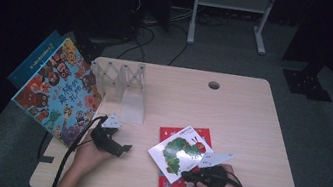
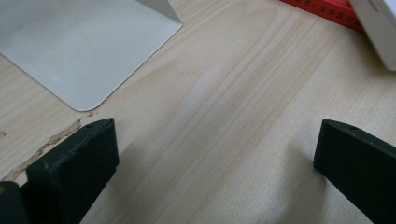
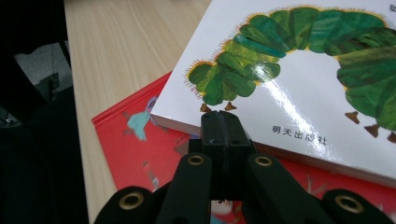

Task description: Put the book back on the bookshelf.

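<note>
The white glossy picture book with the green caterpillar on its cover (image 1: 180, 152) is lying askew on top of a red-covered picture book (image 1: 179, 186), near the front right of the pale wood-grain surface (image 1: 251, 122). The right tongs (image 3: 223, 122) are standing fully shut, jaws pressed together with nothing between them, their tip meeting the near edge of the caterpillar book; whether they are sliding under it or only pushing it cannot be told. The left tongs (image 2: 212, 161) are standing wide apart with nothing in them, hovering low over bare wood between the books and the flat foot of a translucent white folding book stand (image 1: 122, 89). A large colourful picture book crowded with cartoon animals (image 1: 59, 92) is overhanging the left edge of the surface, a blue book (image 1: 33, 60) beneath it. Judgement: the caterpillar book is looking like a stiff, fairly thick board-type volume, moderate in weight, unlikely to flex; its laminated cover is showing glare, so the face is probably slippery against the jaws. The better hold would be across the thickness at an edge or near the spine, jaws opened enough to straddle cover and pages. The red book below is also smooth, so the upper one may be prone to sliding.
</note>
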### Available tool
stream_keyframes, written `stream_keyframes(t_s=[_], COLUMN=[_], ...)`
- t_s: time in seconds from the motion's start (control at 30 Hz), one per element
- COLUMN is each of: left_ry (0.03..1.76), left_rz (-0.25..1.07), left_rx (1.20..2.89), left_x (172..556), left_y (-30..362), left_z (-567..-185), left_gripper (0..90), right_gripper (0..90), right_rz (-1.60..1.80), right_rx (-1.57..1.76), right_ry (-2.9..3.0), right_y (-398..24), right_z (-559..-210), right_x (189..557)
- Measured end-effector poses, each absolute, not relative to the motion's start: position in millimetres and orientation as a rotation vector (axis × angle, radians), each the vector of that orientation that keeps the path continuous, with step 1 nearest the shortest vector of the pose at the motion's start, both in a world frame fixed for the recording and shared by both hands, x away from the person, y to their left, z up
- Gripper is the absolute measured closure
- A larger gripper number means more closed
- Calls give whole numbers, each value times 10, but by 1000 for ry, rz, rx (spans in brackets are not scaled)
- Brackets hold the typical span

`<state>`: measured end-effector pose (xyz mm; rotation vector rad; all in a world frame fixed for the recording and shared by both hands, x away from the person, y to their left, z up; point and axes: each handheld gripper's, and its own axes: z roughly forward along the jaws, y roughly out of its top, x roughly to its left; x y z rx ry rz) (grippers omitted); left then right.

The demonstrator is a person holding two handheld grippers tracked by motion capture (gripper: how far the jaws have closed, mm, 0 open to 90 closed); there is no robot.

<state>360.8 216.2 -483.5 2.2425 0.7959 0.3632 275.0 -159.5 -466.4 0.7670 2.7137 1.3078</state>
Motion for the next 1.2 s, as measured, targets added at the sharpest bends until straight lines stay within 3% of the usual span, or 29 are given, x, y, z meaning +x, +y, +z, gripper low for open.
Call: stream_keyframes(t_s=[0.67,0.8,0.83,0.9,0.93,1.03,1.1,1.2], left_ry=[796,792,795,794,794,798,805,799], left_rz=[363,360,361,358,348,326,292,267], left_rx=[2242,2250,2246,2249,2249,2238,2249,2251], left_x=[3608,3607,3605,3604,3598,3598,3603,3602], left_y=[2162,2167,2163,2161,2156,2152,2115,2070], left_z=[-4835,-4830,-4831,-4828,-4815,-4789,-4734,-4699], left_gripper=[0,0,0,0,0,0,0,0], right_gripper=[882,802,716,674,587,515,413,376], right_rz=[1323,1359,1349,1331,1312,1289,1264,1253], right_rx=[733,785,817,825,842,870,912,929], right_ry=[2676,2610,2578,2569,2529,2496,2431,2408], right_y=[-1295,-1459,-1549,-1591,-1686,-1784,-1943,-2016], right_z=[-4648,-4604,-4606,-4612,-4619,-4607,-4601,-4603], right_x=[2983,2994,3010,3016,3027,3040,3089,3127])
